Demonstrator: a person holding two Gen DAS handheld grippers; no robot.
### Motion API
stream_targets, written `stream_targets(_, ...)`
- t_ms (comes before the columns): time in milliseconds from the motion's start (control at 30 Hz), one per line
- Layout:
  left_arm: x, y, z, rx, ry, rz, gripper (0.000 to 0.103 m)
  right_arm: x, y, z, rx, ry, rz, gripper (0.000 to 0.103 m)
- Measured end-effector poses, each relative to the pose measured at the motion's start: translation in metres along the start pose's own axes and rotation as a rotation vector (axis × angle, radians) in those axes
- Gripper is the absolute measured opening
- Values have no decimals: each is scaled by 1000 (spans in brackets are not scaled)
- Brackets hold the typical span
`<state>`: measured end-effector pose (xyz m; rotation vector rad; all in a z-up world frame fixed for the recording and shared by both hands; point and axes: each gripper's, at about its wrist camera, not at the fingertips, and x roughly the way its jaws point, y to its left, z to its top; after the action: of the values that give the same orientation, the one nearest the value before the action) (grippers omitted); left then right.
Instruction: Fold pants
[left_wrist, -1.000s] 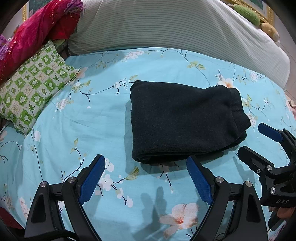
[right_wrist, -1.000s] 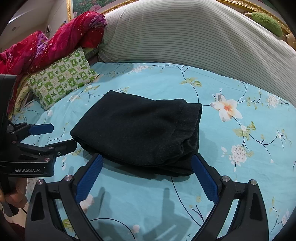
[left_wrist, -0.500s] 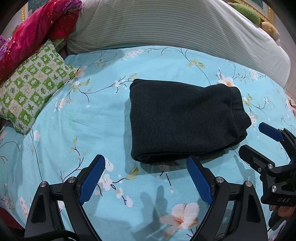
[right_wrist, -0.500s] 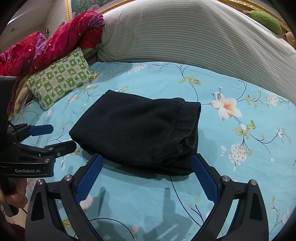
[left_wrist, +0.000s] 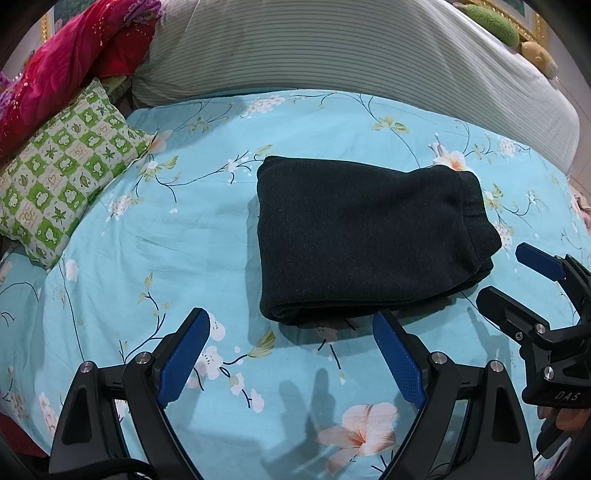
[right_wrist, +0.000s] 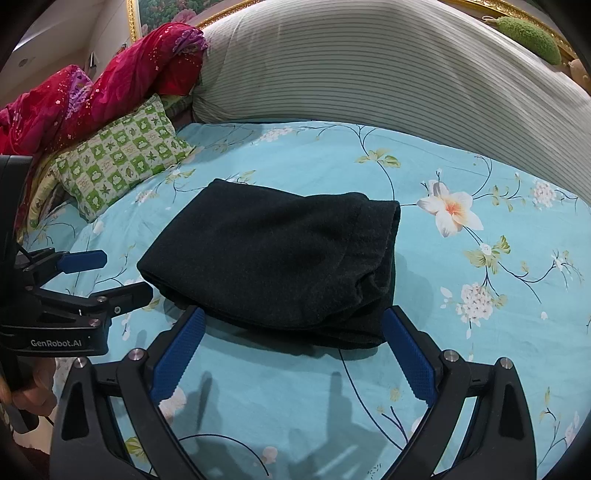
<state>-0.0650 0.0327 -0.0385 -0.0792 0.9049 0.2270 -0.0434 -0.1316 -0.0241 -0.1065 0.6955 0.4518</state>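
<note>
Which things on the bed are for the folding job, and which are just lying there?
For the job:
- dark pants, lying folded on the sheet
- left gripper, open
- right gripper, open

Just lying about:
- green checked pillow
- red quilt
- striped bolster
- green plush toy

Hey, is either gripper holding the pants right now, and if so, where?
Nothing is held. The left gripper and right gripper are open, and the folded pants lie free on the bed.
</note>
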Motion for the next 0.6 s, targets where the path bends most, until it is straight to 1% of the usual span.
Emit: stream_targets(600,-3,3,4,-2,-10,1,91,-2,0,3,25,0,3,97)
